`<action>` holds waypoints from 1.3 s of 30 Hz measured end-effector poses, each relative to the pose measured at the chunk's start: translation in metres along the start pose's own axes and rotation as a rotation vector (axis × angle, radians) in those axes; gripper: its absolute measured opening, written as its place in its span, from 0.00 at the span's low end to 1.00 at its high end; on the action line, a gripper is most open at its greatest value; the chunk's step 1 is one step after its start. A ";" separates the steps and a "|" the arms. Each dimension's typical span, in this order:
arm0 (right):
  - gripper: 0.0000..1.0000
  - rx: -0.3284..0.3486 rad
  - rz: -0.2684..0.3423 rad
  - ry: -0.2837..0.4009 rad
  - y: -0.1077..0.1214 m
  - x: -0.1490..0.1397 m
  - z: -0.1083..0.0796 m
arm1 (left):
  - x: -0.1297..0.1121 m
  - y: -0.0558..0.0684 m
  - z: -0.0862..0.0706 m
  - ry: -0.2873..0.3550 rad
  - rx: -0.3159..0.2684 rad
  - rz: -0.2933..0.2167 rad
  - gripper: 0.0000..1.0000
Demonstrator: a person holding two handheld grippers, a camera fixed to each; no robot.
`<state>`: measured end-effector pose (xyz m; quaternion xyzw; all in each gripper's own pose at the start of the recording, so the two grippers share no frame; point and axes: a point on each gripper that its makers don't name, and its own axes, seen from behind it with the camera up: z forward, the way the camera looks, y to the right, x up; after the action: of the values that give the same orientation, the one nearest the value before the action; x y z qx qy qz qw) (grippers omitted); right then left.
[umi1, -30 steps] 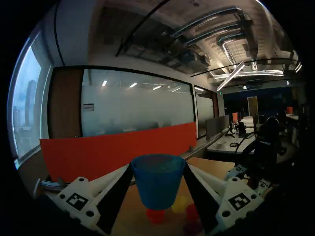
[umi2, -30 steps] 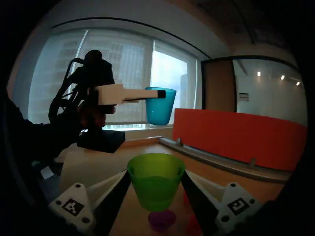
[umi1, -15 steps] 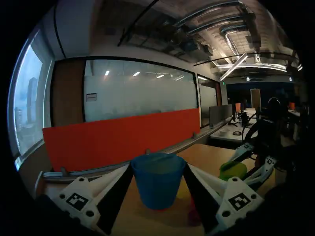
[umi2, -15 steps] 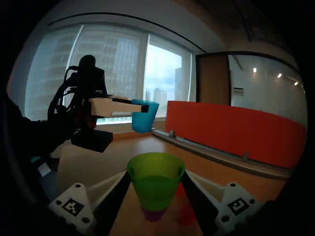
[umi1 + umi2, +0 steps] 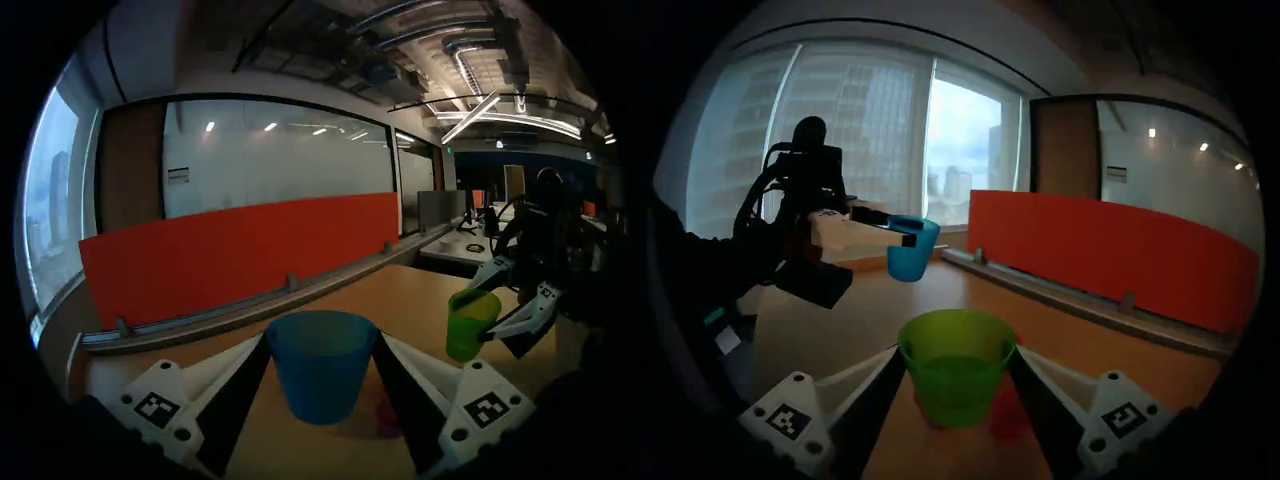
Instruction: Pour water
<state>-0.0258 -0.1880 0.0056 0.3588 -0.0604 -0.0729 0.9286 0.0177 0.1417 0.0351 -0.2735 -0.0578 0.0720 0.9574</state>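
The blue cup (image 5: pixel 322 376) is being held upright, clamped between both fingers of the left gripper (image 5: pixel 320 356), just above the desk (image 5: pixel 400 292). The green cup (image 5: pixel 958 380) is being clamped upright in the same way by the right gripper (image 5: pixel 958 360). From the right gripper, the left gripper and its cup are being seen ahead, to the left and higher, well apart, with a small red object (image 5: pixel 1004 408) lying just below the green cup.

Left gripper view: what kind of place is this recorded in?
Most likely an open-plan office: a wooden desk backed by an orange divider, a glass-walled room behind it, and more desks farther back under exposed ceiling pipes.
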 end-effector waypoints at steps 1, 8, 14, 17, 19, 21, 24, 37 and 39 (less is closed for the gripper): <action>0.90 0.000 -0.002 -0.008 0.000 -0.002 -0.001 | -0.004 0.000 0.000 -0.008 0.000 0.001 0.88; 0.90 0.006 -0.002 -0.077 0.003 -0.022 -0.006 | -0.035 0.000 0.003 -0.082 -0.004 0.015 0.88; 0.90 0.018 0.010 -0.128 0.003 -0.039 -0.009 | -0.063 0.007 0.006 -0.153 -0.019 0.044 0.88; 0.90 0.023 0.018 -0.154 0.003 -0.047 -0.009 | -0.075 0.010 0.008 -0.181 -0.023 0.052 0.88; 0.90 0.027 0.022 -0.172 0.003 -0.053 -0.009 | -0.084 0.011 0.008 -0.200 -0.026 0.052 0.88; 0.90 0.031 0.026 -0.191 0.003 -0.058 -0.008 | -0.092 0.013 0.009 -0.220 -0.030 0.051 0.88; 0.90 0.037 0.029 -0.215 0.003 -0.066 -0.008 | -0.104 0.014 0.009 -0.253 -0.036 0.052 0.88; 0.90 0.065 0.041 -0.332 0.002 -0.098 -0.003 | -0.154 0.016 0.013 -0.407 -0.070 0.112 0.88; 0.90 0.068 0.039 -0.352 0.001 -0.104 -0.002 | -0.162 0.016 0.014 -0.428 -0.073 0.113 0.88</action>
<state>-0.1271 -0.1673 -0.0009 0.3705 -0.2312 -0.1145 0.8923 -0.1451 0.1351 0.0270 -0.2895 -0.2468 0.1798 0.9072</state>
